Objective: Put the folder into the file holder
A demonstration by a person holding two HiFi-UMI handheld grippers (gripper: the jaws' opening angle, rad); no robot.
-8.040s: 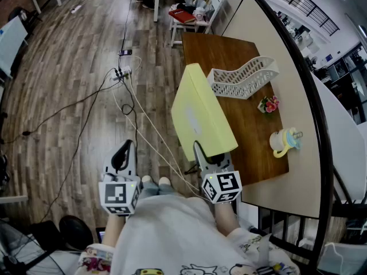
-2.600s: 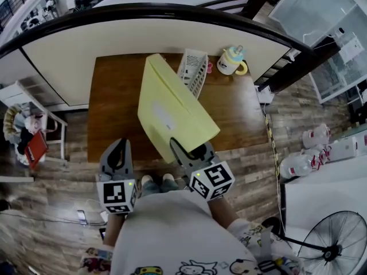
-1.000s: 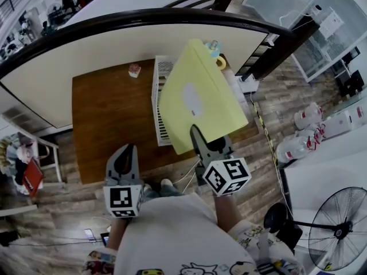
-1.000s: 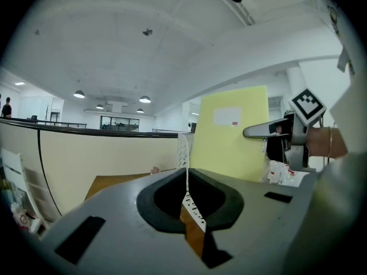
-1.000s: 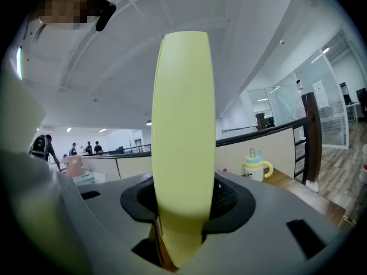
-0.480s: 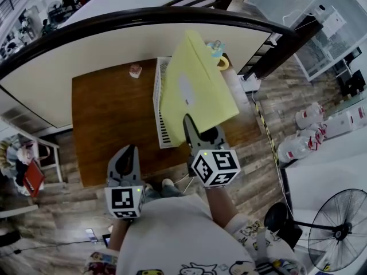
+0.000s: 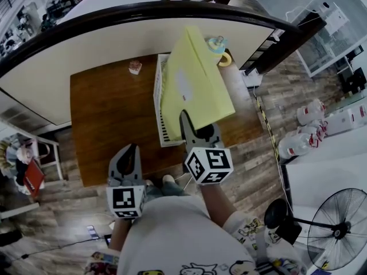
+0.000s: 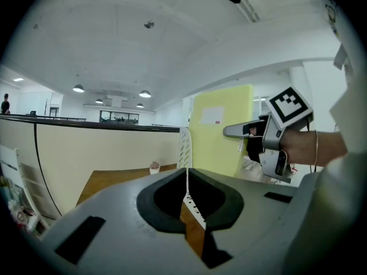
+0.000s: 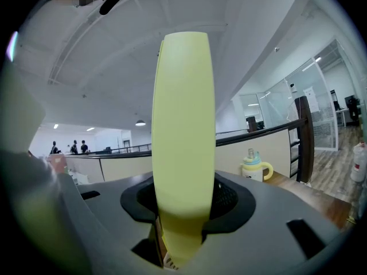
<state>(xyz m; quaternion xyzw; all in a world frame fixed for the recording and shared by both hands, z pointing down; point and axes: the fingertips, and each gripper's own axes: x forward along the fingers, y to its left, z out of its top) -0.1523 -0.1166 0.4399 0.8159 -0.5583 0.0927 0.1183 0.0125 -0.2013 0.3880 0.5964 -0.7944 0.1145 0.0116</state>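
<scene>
A large pale-yellow folder stands on edge, tilted, over the white slatted file holder on the brown table. My right gripper is shut on the folder's near lower edge. In the right gripper view the folder rises edge-on between the jaws of the right gripper. My left gripper hangs by the table's near edge, shut on nothing. From the left gripper I see the folder and the file holder side by side. The holder's right part is hidden behind the folder.
A lidded cup with a yellow handle stands at the table's far right corner. A small pink ornament sits near the far edge. A curved dark railing and a cream wall back the table. Bottles and a fan stand on the floor at right.
My right gripper has carried the folder a little left and nearer the file holder, and the folder now shows more edge-on. The left gripper has stayed put.
</scene>
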